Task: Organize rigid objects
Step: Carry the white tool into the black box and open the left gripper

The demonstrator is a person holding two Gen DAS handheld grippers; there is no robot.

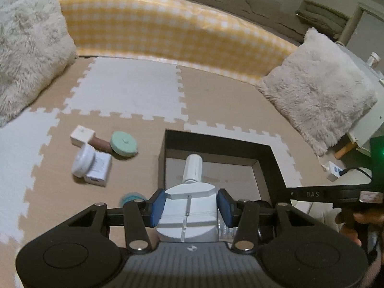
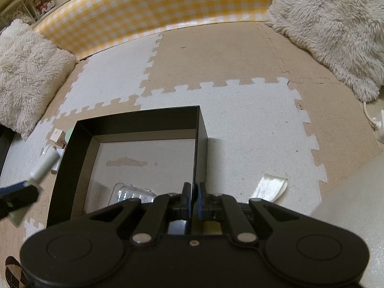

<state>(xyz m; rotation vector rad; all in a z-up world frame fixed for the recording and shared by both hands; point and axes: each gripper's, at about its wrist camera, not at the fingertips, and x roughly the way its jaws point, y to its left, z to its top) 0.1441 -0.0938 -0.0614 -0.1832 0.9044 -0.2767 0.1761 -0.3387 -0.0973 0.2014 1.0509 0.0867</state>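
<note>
My left gripper is shut on a white plastic bottle-like object with a round white cap, held above the near left part of the black open box. It shows from the side at the left edge of the right wrist view. My right gripper is shut on the right wall of the black box. A clear plastic case lies inside the box near its front.
On the foam mat left of the box lie a white cube, a brown cylinder, a mint round lid, a white round jar and a white charger. Furry cushions and a yellow checked bolster border the mat. A tape strip lies right of the box.
</note>
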